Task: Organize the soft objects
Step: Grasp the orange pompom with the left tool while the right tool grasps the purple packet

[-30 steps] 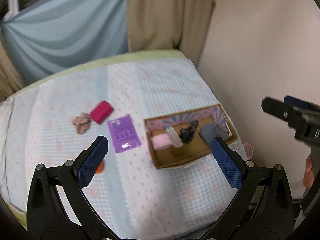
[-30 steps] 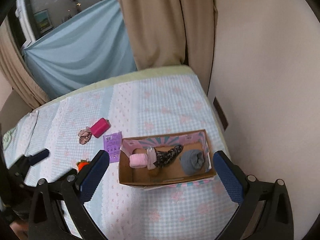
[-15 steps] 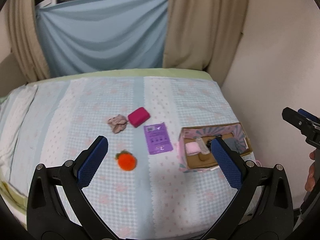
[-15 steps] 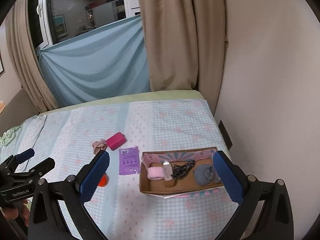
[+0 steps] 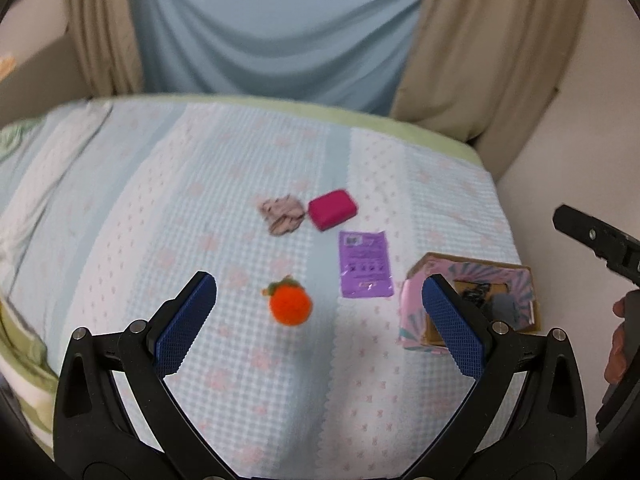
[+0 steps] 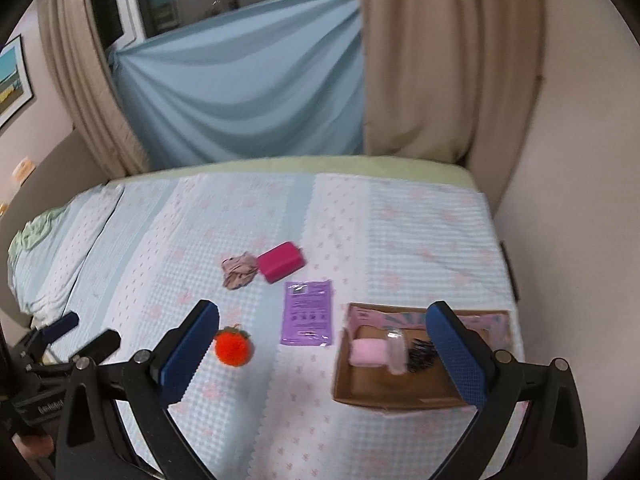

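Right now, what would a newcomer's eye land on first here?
Probably the bright orange pom-pom lying alone on the blue checked bedspread, just ahead of the open left tool. Next, the cardboard box near the bed's right edge, already holding a pink roll.

1 box (image 6: 416,394), 4 loose items, 2 grippers

left gripper (image 5: 318,310) fingers spread, right gripper (image 6: 322,338) likewise
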Motion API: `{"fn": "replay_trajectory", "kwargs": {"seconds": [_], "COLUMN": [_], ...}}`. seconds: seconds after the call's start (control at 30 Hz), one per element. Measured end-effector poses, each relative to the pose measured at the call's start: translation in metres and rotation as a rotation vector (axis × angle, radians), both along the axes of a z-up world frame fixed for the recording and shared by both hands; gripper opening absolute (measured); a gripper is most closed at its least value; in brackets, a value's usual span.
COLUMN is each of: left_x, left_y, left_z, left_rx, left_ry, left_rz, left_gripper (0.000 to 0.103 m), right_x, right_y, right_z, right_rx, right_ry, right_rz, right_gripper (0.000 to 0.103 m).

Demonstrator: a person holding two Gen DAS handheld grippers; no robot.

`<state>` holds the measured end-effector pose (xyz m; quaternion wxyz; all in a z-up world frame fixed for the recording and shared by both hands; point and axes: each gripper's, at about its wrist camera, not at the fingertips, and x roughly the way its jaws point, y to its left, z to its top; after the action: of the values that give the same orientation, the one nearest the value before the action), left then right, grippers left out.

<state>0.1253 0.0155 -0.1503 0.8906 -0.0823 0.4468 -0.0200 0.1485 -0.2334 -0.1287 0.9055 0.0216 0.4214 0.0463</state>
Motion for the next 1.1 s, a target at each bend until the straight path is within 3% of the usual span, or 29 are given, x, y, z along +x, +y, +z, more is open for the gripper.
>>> {"fn": "replay_trajectory", "kwargs": {"seconds": [0.27,0.47,0.8,1.0,1.07,1.1], "left_x": [0.039,0.072,0.115,0.123,0.125,0.126], "left_y": [0.024,0.031,0.019,0.009,0.008,0.007], "left_z": [-0.076,-0.146,-0.263,-0.307,-0.316,-0.322], "left_rx": [-0.029,-0.045,-0.059,-0.047,-0.038,-0.039], "left_ry": [0.107,0.199,0.265,0.286,0.287,0.293], "left_rz": [0.123,0.172,0.214,0.225,0.226,0.224], "left_gripper": [0.102,0.102,0.102,0.096,0.089,0.079], "right_x": [0.081,0.139,0.21,0.226,0.228,0.229], "right_y": [0.04,0.059,0.08,0.081,0.081,0.081], "right_z": [-0.071,-0.148,-0.279,-0.339,-0.353,-0.358], "right_rx": [0.023,0.008,-0.056,-0.09,-0.1,-0.101], "right_ry": [0.131,0.25,0.418,0.499,0.513,0.515], "right_rz": [0.11,0.124,0.127,0.106,0.098,0.094], "right_gripper": [0.103,0.103,0.103,0.103,0.103,0.103]}}
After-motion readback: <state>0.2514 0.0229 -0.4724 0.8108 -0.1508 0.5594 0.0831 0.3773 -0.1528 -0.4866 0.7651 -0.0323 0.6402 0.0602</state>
